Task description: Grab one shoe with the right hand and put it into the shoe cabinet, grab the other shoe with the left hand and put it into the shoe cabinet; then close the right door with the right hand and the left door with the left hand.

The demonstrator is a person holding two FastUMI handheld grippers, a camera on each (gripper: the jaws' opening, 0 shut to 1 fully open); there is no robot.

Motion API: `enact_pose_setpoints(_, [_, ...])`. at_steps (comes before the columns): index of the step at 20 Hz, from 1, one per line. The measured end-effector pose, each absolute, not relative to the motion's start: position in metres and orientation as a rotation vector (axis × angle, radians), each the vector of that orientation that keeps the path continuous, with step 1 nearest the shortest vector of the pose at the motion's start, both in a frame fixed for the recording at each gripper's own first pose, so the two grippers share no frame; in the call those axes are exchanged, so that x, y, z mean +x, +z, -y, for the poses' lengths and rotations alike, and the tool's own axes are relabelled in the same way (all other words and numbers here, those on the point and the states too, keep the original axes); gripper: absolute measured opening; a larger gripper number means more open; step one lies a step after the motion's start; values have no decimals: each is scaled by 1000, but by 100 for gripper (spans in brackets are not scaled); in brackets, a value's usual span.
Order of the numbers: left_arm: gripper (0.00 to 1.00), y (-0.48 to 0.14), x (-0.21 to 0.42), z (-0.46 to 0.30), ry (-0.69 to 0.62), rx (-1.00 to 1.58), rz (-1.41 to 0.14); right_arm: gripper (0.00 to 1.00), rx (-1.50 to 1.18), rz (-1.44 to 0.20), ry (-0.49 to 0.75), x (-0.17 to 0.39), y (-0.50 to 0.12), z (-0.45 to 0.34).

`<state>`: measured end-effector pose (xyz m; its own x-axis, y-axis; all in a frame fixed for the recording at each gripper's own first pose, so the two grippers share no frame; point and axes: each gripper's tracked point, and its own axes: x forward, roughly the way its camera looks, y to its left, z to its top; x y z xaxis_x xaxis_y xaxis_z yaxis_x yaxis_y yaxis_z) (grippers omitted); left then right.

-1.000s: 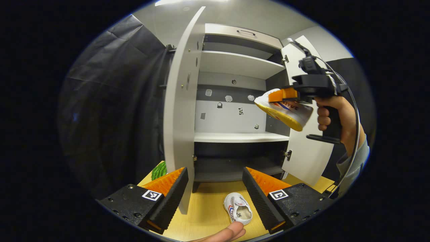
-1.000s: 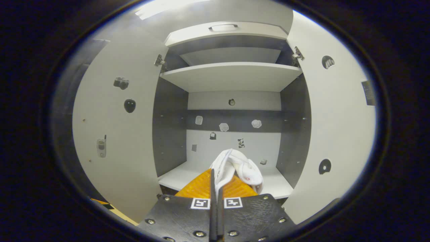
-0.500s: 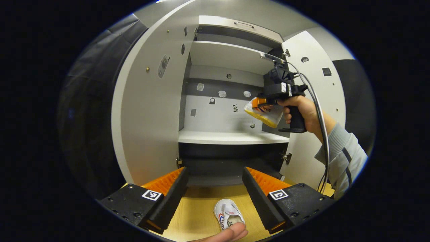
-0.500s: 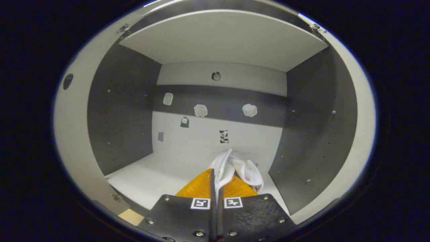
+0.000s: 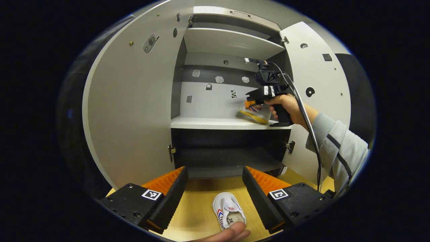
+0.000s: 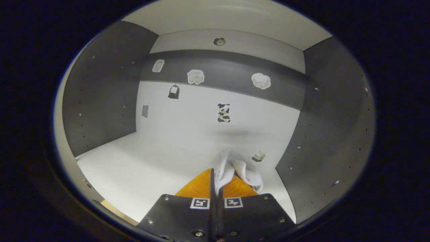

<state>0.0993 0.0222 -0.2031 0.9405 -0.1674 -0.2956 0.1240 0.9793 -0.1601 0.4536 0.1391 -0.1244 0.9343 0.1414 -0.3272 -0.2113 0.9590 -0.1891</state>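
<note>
White cabinet shelf (image 6: 141, 164) beneath right hand-held gripper (image 6: 215, 176) clamped on shoe (image 6: 240, 169); left hand-held gripper (image 5: 215, 190) wide open, empty.

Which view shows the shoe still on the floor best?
Left gripper view: the floor shoe lies whole on the wood floor between the open left claw fingers. Right gripper view looks into the cabinet shelf instead.

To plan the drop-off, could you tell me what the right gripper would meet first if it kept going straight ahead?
Probably the cabinet's white back wall. The right gripper, shut on the shoe, points over the white shelf, with nothing else ahead; depth is hard to judge.
</note>
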Motion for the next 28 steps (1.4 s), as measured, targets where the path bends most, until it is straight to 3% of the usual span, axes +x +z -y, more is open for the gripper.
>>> enact_pose_setpoints(4, [100,-202,96,-27,-140,-142,-303,12,-148,-335,180,448,-123,-136])
enact_pose_setpoints(6, [100,-198,94,-27,-144,-146,-287,39,-133,-311,197,439,-112,-142])
enact_pose_setpoints(7, [100,-197,91,-26,-146,-145,-286,39,-131,-293,192,432,-105,-144])
enact_pose_setpoints(9, [100,-199,84,-24,-148,-139,-293,53,-156,-250,177,408,-86,-143])
enact_pose_setpoints(12, [100,-202,71,-21,-159,-178,-306,97,-173,-189,190,366,-69,-148])
enact_pose_setpoints(23, [100,-240,30,-26,-158,-143,-376,98,-23,-17,168,141,-34,-126])
enact_pose_setpoints(28, [100,-281,31,-17,-171,-107,-453,98,15,20,110,71,-51,-95])
